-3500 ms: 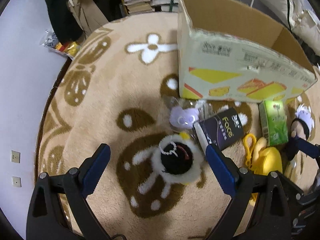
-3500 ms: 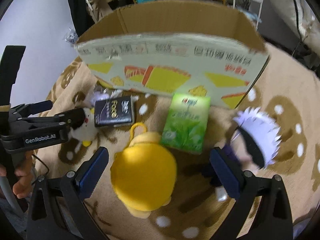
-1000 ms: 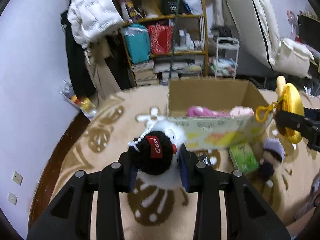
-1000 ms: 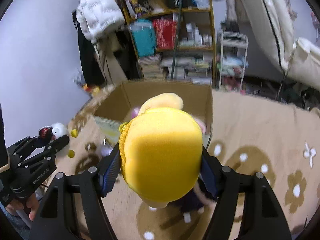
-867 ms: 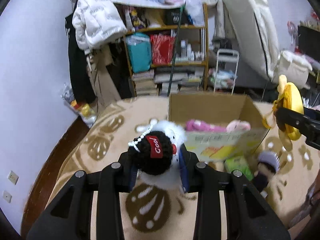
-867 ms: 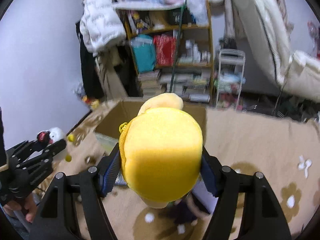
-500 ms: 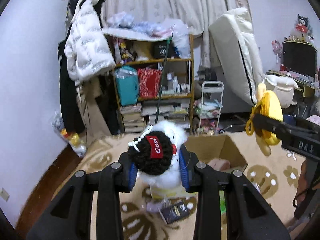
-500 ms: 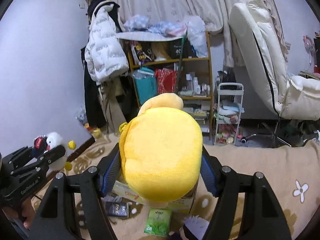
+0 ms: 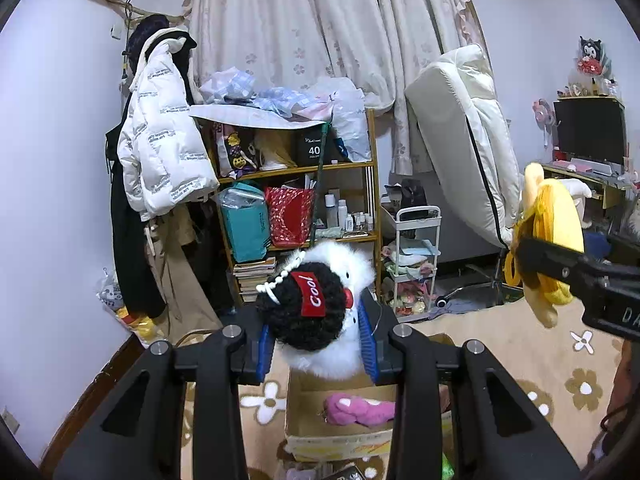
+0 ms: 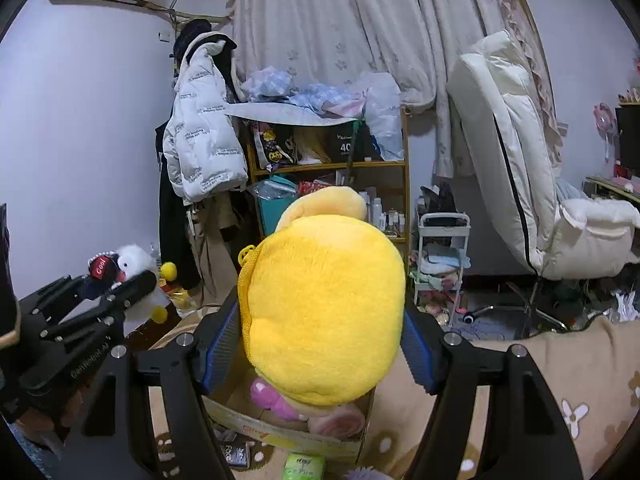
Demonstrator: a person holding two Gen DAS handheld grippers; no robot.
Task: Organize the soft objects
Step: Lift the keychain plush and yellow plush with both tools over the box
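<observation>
My left gripper (image 9: 316, 346) is shut on a black-and-white plush penguin (image 9: 320, 312) with a red "Cool" tag, held high above the open cardboard box (image 9: 340, 440). My right gripper (image 10: 320, 344) is shut on a round yellow plush (image 10: 324, 304), also above the box (image 10: 288, 436). Each gripper shows in the other's view: the yellow plush (image 9: 548, 240) at the right, the penguin (image 10: 124, 264) at the left. A pink plush (image 9: 360, 410) lies in the box.
A patterned beige rug (image 9: 560, 380) covers the floor. A green packet (image 10: 304, 466) and a dark packet (image 10: 236, 454) lie in front of the box. Behind stand a cluttered shelf (image 9: 296, 208), a small white cart (image 9: 416, 256) and a white chair (image 9: 468, 152).
Both grippers closed on their plush toys, lifted them from the rug and have risen and tilted up; the box now lies low in both views.
</observation>
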